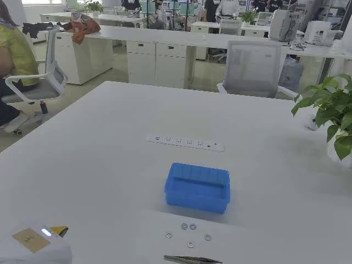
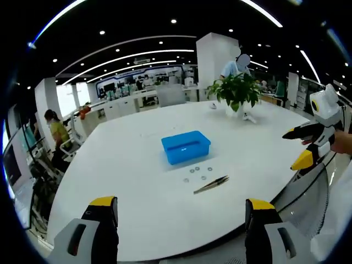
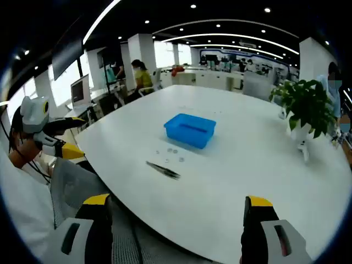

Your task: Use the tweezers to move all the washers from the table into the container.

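Observation:
A blue container (image 1: 197, 187) stands open on the white table (image 1: 99, 165). Just in front of it lie several small metal washers (image 1: 188, 234), and the tweezers (image 1: 192, 259) lie flat at the near edge. My left gripper (image 2: 181, 220) is open and holds nothing, well back from the container (image 2: 186, 147), washers (image 2: 198, 171) and tweezers (image 2: 210, 185). My right gripper (image 3: 176, 220) is also open and holds nothing, off the table's edge with the tweezers (image 3: 163, 170), washers (image 3: 170, 154) and container (image 3: 190, 130) ahead. A gripper's white body (image 1: 33, 245) shows at the bottom left.
A white power strip (image 1: 185, 142) lies beyond the container. A potted plant (image 1: 330, 110) stands at the table's right edge. A grey office chair (image 1: 253, 69) sits at the far side, and a person (image 1: 11, 55) is seated at the left.

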`<move>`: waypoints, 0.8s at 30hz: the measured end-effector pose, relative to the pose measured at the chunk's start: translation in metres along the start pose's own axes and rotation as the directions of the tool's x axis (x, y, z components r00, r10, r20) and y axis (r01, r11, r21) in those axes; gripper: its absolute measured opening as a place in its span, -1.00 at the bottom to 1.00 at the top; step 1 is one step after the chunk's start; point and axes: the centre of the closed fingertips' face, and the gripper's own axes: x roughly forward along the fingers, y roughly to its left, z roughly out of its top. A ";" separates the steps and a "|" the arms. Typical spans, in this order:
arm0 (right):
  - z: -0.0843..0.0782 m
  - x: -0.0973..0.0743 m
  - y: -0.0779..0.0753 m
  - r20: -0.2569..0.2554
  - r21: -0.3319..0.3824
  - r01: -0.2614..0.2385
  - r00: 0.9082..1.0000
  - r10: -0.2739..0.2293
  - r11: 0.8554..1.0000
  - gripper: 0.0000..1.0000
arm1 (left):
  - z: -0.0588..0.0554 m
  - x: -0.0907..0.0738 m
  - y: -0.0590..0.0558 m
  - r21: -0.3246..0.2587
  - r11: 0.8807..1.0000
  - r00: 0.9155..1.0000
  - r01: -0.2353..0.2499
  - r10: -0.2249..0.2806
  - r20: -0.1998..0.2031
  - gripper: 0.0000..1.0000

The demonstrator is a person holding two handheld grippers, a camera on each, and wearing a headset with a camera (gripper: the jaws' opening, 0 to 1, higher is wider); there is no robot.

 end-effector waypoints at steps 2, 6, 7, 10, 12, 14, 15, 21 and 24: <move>0.000 0.000 0.000 0.005 0.002 -0.001 1.000 0.001 1.000 0.97 | 0.000 0.001 -0.001 -0.001 1.000 1.000 0.003 -0.003 -0.002 0.98; 0.000 0.001 0.002 0.006 -0.011 -0.013 1.000 0.013 1.000 0.95 | -0.001 0.001 -0.001 0.011 1.000 1.000 0.001 -0.001 -0.007 0.98; 0.001 0.001 0.003 0.007 -0.015 -0.016 1.000 0.016 1.000 0.95 | 0.000 0.001 -0.001 0.010 1.000 1.000 0.000 0.000 -0.007 0.98; 0.003 0.003 0.004 0.007 -0.022 -0.020 1.000 0.020 1.000 0.95 | 0.000 0.002 0.000 0.000 1.000 1.000 -0.001 0.001 -0.002 0.97; 0.004 0.004 0.004 0.005 -0.026 -0.020 1.000 0.020 0.999 0.94 | 0.001 0.002 0.000 -0.002 1.000 1.000 -0.003 0.003 -0.002 0.97; 0.006 0.005 0.004 0.008 -0.027 -0.020 1.000 0.021 0.999 0.94 | 0.001 0.003 0.000 -0.002 1.000 1.000 -0.004 0.004 -0.001 0.97; 0.006 0.005 0.004 0.009 -0.025 -0.021 1.000 0.022 0.999 0.94 | 0.002 0.003 0.001 -0.001 1.000 1.000 -0.005 0.005 0.000 0.97; 0.009 0.006 0.002 0.016 -0.025 -0.017 1.000 0.018 1.000 0.94 | 0.003 0.003 0.005 0.000 1.000 1.000 -0.012 0.012 0.001 0.96; 0.011 0.007 0.001 0.019 -0.020 -0.011 1.000 0.012 1.000 0.93 | 0.003 0.003 0.008 -0.003 1.000 1.000 -0.014 0.014 0.000 0.96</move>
